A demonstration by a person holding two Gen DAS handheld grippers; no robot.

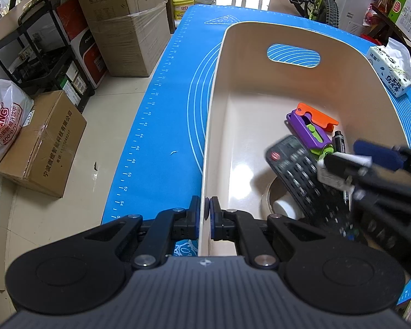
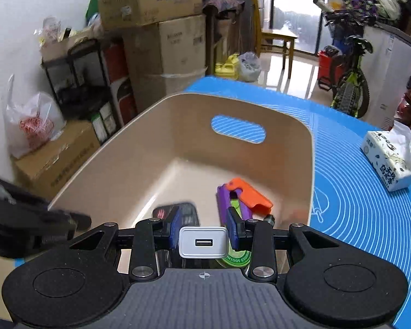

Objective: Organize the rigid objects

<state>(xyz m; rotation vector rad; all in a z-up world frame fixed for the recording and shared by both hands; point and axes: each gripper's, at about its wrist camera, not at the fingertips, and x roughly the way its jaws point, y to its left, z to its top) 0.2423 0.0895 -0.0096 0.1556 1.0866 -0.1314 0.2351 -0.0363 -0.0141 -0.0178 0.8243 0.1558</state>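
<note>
The white USB charger point(image 2: 204, 242) sat pinched in the right gripper point(image 2: 204, 233), hovering just over the beige bin point(image 1: 260, 63), above its remote point(image 1: 293, 161) and purple toy point(image 1: 311, 134). Left gripper point(image 1: 204, 211) was clamped on the bin's near wall.

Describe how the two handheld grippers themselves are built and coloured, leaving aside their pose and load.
Both match. The left gripper has black linkage arms with silver pivot screws, two round black discs at its base, a ribbed dark grey plate with a small crosshair mark, and blue pads on black fingers. The right gripper shows the same black links, silver screws, discs, ribbed plate and blue pads. No cables, sleeves or hands show.
</note>
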